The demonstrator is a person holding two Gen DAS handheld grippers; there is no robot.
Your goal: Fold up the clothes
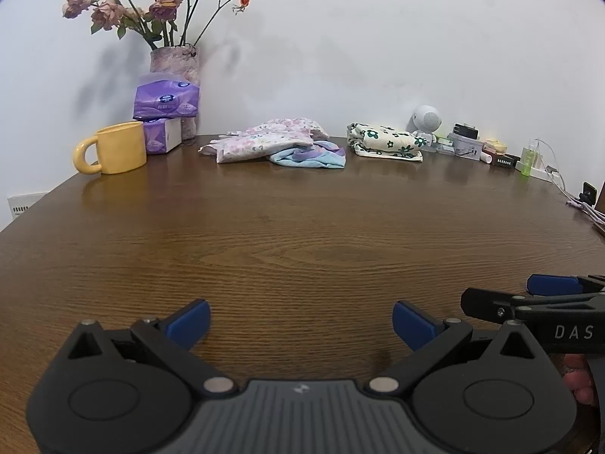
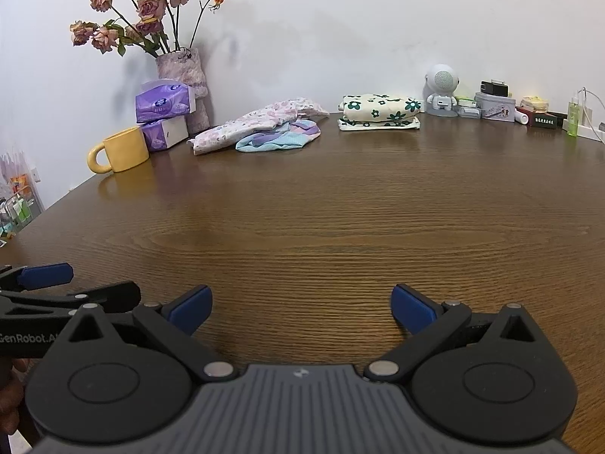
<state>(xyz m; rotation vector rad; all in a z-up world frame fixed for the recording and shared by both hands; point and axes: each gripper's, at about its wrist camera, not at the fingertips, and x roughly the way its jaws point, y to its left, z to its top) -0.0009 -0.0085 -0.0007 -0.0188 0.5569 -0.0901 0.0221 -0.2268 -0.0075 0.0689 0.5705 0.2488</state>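
Both sets of tongs spread wide, nothing held, nothing touched. My left tongs hover low over the bare wood of the tabletop, blue pads well apart. My right tongs same: wide open, empty, over bare wood. From the left wrist view the right tongs sit just beside at 3 o'clock; from the right wrist view the left tongs sit at 9 o'clock, near but apart. A bit of my hand shows at the right edge under the right tongs.

Clothes all at the far edge, 12 o'clock, against the wall. Unfolded pile: pink floral garment lying crumpled, overlapping a blue-purple garment at its right. Just right of that, apart from it, a folded cream garment with green flowers, stacked neat.

At 10 o'clock: yellow mug, purple tissue packs stacked behind it, vase of dried roses in the corner. At 2 o'clock: small white astronaut speaker, tin box, green bottle, other small bits too tiny to tell.
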